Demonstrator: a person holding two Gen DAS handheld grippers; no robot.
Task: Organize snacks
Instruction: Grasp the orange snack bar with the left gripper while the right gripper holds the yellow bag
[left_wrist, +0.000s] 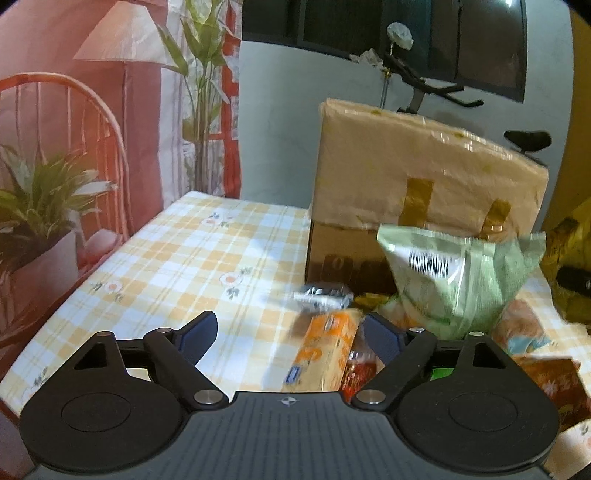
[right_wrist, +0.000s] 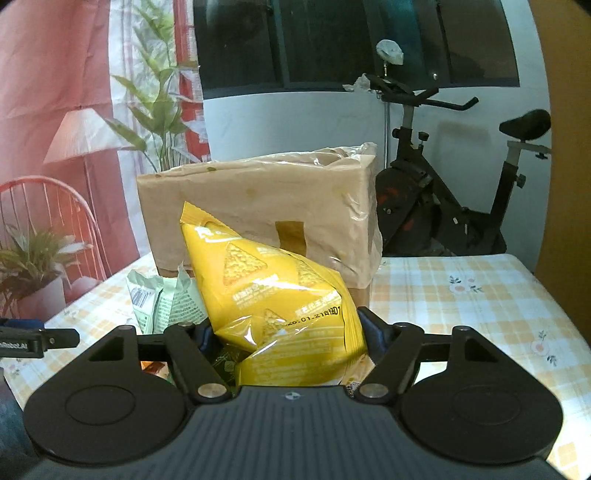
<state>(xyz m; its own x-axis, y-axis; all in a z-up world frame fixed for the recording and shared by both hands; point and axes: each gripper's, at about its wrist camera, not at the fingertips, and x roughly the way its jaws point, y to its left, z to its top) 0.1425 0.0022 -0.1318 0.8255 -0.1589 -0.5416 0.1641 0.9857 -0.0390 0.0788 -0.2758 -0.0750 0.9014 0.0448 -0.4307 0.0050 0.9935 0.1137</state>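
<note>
From the left wrist, the left gripper (left_wrist: 290, 334) hangs over the counter (left_wrist: 166, 258), which wears a yellow-and-white checked cloth, its jaws apart. A blurred orange snack packet (left_wrist: 325, 354) lies between them, close to the right finger; whether that finger touches it I cannot tell. Just beyond sit a pale green crinkled snack bag with a barcode (left_wrist: 458, 280) and a small silvery wrapper (left_wrist: 323, 295), in front of a large paper-wrapped cardboard box (left_wrist: 417, 173).

From the right wrist, the right gripper (right_wrist: 288, 332) has its jaws clamped on a bright yellow foil chip bag (right_wrist: 273, 291), held up off the checked cloth before the same box (right_wrist: 258, 199). The green bag (right_wrist: 162, 299) lies to the left, and the tip of the left gripper (right_wrist: 37, 338) shows at the left edge.
</note>
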